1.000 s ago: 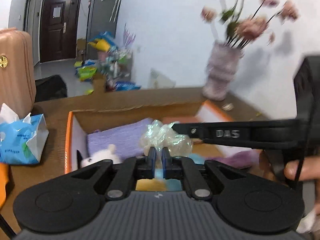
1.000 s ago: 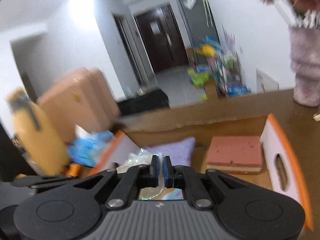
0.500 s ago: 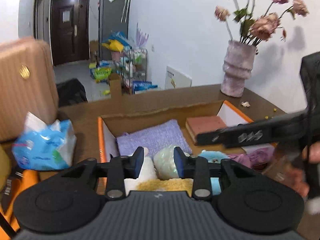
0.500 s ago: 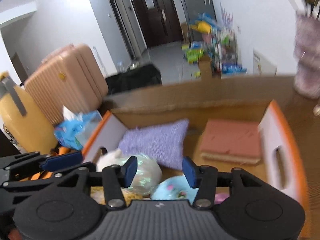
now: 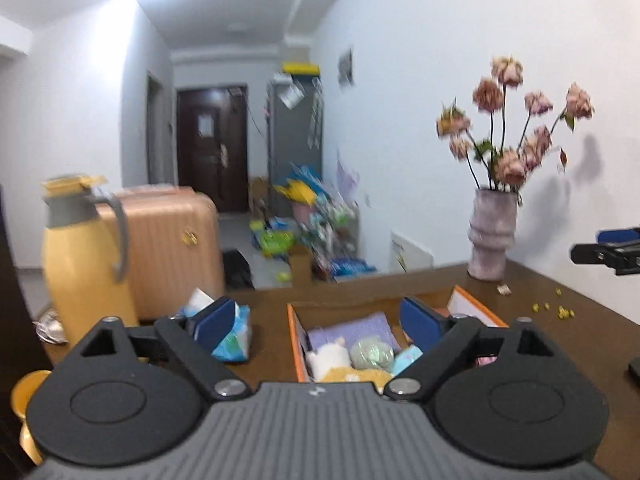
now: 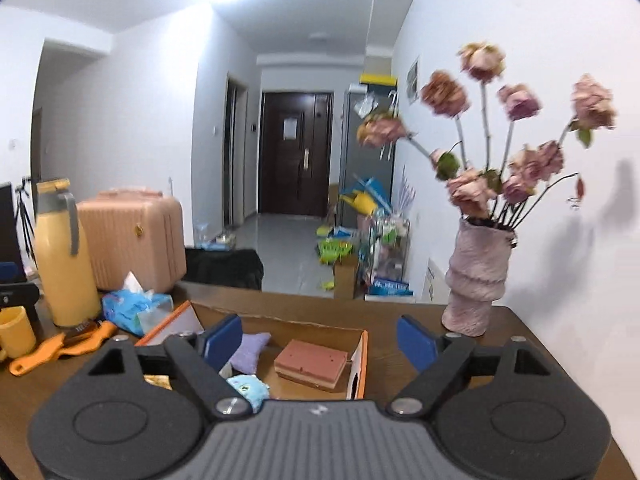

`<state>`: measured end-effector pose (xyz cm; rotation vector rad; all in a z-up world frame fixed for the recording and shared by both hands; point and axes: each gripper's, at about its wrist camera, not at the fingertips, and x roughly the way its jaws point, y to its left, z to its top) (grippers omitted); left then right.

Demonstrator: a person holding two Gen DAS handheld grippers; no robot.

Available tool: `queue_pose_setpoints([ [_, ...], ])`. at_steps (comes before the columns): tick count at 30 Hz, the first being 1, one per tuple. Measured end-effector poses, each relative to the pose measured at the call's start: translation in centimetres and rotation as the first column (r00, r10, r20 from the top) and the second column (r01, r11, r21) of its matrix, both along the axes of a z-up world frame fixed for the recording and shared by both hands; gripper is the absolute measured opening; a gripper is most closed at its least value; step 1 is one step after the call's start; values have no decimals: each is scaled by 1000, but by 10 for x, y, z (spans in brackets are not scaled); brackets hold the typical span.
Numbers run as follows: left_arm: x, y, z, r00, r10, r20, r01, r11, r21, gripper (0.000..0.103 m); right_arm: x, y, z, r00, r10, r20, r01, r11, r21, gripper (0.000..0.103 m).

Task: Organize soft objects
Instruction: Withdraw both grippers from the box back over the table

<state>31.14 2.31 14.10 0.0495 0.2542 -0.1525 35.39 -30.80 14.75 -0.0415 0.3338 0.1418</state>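
Presently: Soft Goods, Boxed

Orange-rimmed box (image 5: 295, 334) on brown table (image 5: 560, 332) — holds lilac cushion (image 6: 250, 354), white plush (image 5: 328, 358), crinkled clear bundle (image 5: 371, 354), blue plush (image 6: 248, 388), pink sponge block (image 6: 312, 362). Left gripper (image 5: 316, 322) and right gripper (image 6: 320, 340) — jaws just opened, wide apart, nothing between. Earlier both pinched the bundle; now it lies in the box, grippers raised.

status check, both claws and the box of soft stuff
Left claw and right claw open, jaws just opened, nothing between them. Soft toys in cardboard box. Nothing in the way.
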Motion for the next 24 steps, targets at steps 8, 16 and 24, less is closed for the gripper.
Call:
queue_pose_setpoints([
  [8,-81,-3,-9,992,88,90,-86,996,-30,103,-95,2,-18,991,-20,132,14,999,42,96],
  [16,-189,-8,-82,998,32,55,-28,997,-76,103,-215,17,-91,987,12,160,-30,994,107,103],
  [24,-222,-14,-111,1000,-22,-2,22,999,-47,103,-282,30,-129,990,81,114,-96,987,129,103],
])
